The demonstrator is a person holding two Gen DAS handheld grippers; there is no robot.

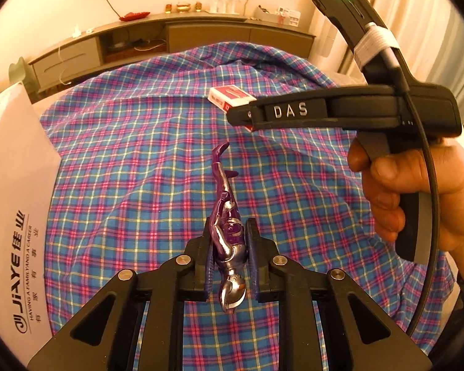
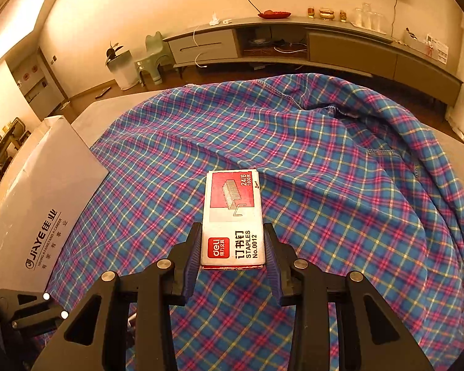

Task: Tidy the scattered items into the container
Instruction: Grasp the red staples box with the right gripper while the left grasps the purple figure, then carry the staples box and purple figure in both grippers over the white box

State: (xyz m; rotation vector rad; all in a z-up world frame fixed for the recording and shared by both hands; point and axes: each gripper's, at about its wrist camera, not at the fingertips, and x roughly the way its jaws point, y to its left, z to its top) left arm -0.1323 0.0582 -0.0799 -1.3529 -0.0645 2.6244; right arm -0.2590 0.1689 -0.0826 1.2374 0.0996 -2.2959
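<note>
A purple and silver toy figure stretches away from the camera, legs pointing far and head near. My left gripper is shut on its torso. A red and white box of staples sits between the pads of my right gripper, which is shut on the box's near half. In the left wrist view the right gripper comes in from the right and holds the staples box beyond the figure. The white cardboard box with printed lettering stands at the left edge of the cloth.
A blue and pink plaid cloth covers the table, rumpled at the far right. A person's hand grips the right gripper's handle. The white cardboard box fills the left side. A long low cabinet runs along the far wall.
</note>
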